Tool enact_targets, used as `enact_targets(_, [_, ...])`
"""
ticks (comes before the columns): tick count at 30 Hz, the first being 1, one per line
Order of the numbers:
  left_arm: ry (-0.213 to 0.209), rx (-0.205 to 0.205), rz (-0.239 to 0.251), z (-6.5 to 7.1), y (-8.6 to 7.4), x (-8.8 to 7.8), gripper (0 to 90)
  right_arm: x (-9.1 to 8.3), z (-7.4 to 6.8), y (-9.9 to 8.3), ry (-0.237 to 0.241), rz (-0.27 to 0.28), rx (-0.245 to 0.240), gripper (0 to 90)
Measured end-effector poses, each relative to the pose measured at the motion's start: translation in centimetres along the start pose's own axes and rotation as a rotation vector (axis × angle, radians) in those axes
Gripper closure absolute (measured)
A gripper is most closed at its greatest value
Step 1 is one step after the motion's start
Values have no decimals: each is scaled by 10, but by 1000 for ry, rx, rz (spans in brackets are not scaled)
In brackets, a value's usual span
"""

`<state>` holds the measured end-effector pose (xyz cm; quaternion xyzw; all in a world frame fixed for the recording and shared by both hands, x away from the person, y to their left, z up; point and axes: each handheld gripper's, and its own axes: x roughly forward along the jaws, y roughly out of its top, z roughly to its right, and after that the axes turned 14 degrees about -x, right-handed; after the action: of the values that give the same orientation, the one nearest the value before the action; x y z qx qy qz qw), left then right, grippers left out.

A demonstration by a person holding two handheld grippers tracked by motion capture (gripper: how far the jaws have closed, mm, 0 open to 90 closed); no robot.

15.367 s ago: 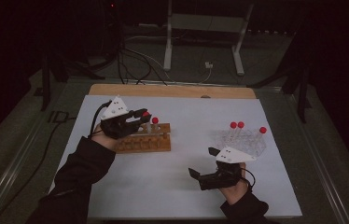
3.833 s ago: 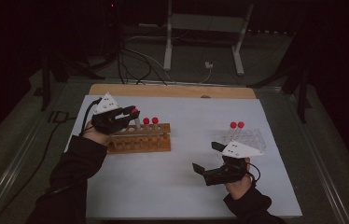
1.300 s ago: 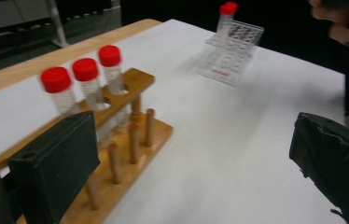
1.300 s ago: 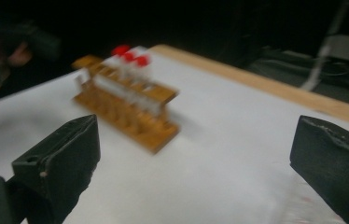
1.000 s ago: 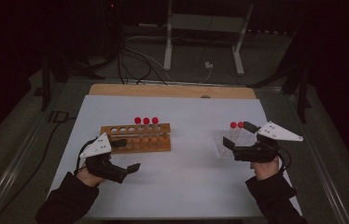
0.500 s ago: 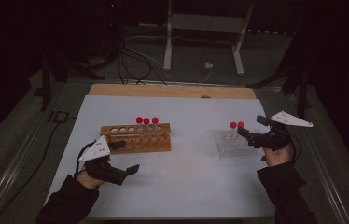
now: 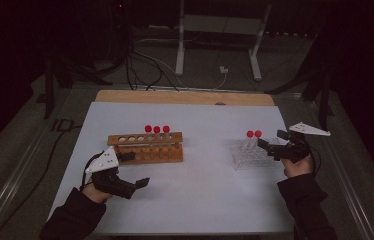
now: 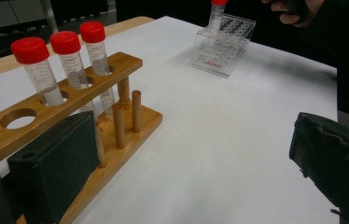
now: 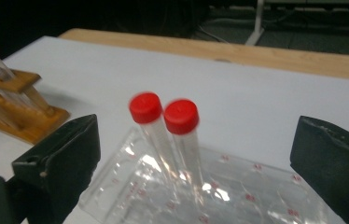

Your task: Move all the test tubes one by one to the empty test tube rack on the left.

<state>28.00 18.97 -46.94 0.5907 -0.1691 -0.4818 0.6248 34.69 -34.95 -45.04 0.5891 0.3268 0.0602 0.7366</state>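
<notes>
Three red-capped tubes [image 7: 156, 129] stand in the wooden rack [image 7: 146, 148], two tubes [image 7: 253, 134] in the clear rack [image 7: 255, 155]; both grippers [image 7: 140, 184] [image 7: 265, 145] gape, empty.

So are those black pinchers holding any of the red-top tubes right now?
No, nothing is held. The left gripper is open on the table, and the right gripper is open, close to the two tubes in the clear rack.

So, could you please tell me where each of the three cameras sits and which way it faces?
High view: above the person's side, facing forward and down on the table; both forearms enter from below.
Left gripper view: on the left hand-held gripper, facing the wooden rack; open jaws.
Right gripper view: on the right hand-held gripper, facing the clear rack; open jaws.
Shared: all show both racks.
</notes>
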Motion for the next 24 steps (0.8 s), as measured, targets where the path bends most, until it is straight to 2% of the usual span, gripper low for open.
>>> enact_targets(1, [1, 0, 0, 0, 0, 0, 22, 0, 1, -1, -1, 1, 9, 21])
enact_targets(2, [1, 1, 1, 0, 0, 0, 22, 0, 2, -2, -1, -3, 8, 51])
enact_targets(4, [1, 3, -1, 0, -1, 1, 22, 0, 2, -3, -34, -10, 12, 122])
enact_targets(5, [-2, 1, 1, 0, -1, 2, 22, -1, 3, -5, -28, -11, 16, 150])
enact_targets(7, [-1, 1, -2, 0, -1, 3, 22, 0, 3, -6, -36, -24, 2, 164])
enact_targets(9, [-2, 1, -3, 0, -2, 3, 22, 1, 2, -9, -31, -47, -19, 191])
enact_targets(15, [0, 0, -6, 0, -2, 3, 22, 9, 0, -16, -6, -107, -74, 360])
enact_targets(17, [4, 0, -7, -1, -2, 3, 22, 11, -1, -17, -2, -118, -81, 430])
enact_targets(19, [4, -2, -9, -1, -3, 4, 22, 15, -2, -17, 6, -119, -81, 447])
enact_targets(21, [-1, -3, -9, -1, -3, 4, 22, 17, -3, -16, 12, -124, -86, 501])
enact_targets(24, [-1, 1, -12, -1, -3, 4, 22, 22, -4, -15, -3, -136, -87, 564])
